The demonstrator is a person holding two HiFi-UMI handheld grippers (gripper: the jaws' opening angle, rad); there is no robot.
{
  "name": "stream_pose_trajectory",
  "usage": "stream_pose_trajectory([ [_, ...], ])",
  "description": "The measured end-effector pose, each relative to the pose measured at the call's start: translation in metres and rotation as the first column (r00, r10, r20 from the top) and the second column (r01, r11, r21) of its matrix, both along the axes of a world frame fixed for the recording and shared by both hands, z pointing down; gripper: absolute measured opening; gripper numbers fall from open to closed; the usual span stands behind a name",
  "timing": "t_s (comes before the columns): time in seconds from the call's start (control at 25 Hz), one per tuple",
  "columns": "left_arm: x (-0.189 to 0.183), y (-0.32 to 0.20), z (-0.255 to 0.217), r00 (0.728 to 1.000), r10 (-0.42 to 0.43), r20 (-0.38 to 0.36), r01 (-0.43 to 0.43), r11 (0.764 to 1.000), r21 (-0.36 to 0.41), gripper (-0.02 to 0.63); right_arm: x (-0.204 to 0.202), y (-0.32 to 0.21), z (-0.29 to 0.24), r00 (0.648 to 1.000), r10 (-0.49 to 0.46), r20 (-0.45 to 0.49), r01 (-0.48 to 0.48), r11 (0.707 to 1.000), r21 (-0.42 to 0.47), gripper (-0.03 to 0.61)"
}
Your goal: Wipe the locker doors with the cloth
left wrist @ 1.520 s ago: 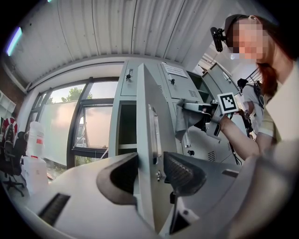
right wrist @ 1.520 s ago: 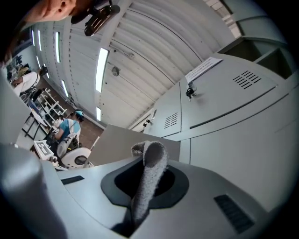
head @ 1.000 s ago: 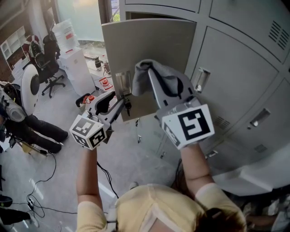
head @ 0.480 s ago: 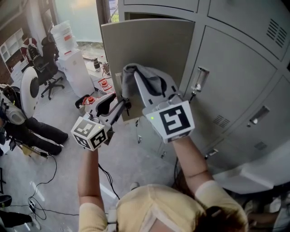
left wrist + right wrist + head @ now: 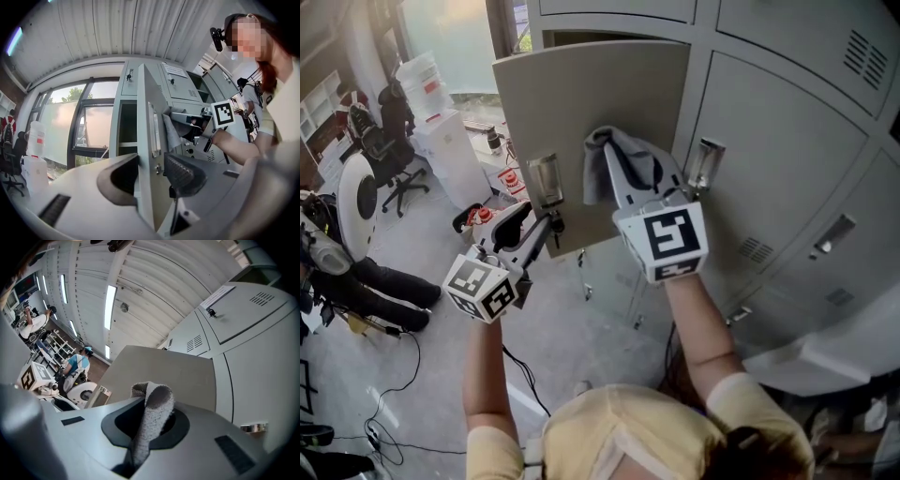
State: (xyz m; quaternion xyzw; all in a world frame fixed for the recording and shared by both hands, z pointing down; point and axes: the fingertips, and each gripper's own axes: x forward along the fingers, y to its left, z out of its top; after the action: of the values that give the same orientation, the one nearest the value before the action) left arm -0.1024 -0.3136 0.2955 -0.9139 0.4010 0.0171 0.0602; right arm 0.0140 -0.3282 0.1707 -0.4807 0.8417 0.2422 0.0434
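Observation:
An open grey locker door (image 5: 572, 103) swings out to the left of the locker bank. My left gripper (image 5: 546, 225) is clamped on its lower free edge, just below the metal handle (image 5: 546, 178); in the left gripper view the door edge (image 5: 146, 154) runs between the jaws of the left gripper (image 5: 150, 176). My right gripper (image 5: 626, 167) is shut on a grey cloth (image 5: 619, 155) and presses it against the door face, right of the handle. In the right gripper view the cloth (image 5: 152, 420) sticks up between the jaws, with the door (image 5: 164, 373) just beyond.
Shut locker doors with metal handles (image 5: 703, 164) fill the right side. To the left, the floor holds an office chair (image 5: 389, 136), a white water dispenser (image 5: 441, 122), cables (image 5: 394, 375) and a seated person's legs (image 5: 380, 277).
The right gripper swept the cloth left across the door, then back right, so the door handle shows again. The left gripper has kept its hold on the door's edge.

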Motion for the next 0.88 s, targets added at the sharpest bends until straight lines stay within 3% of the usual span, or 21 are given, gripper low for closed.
stream_pose_trajectory([
  [0.48,0.001,0.001,0.0,1.0,-0.008,0.007,0.008,1.0,0.011,0.173,0.058,-0.024,0.007,0.986,0.159,0.056,-0.158,0.987,-0.025,0.015],
  [0.88,0.0,0.003,-0.001,1.0,-0.007,-0.021,0.007,1.0,0.008,0.173,0.093,-0.032,0.017,0.941,0.337,0.014,-0.337,0.941,-0.006,0.015],
])
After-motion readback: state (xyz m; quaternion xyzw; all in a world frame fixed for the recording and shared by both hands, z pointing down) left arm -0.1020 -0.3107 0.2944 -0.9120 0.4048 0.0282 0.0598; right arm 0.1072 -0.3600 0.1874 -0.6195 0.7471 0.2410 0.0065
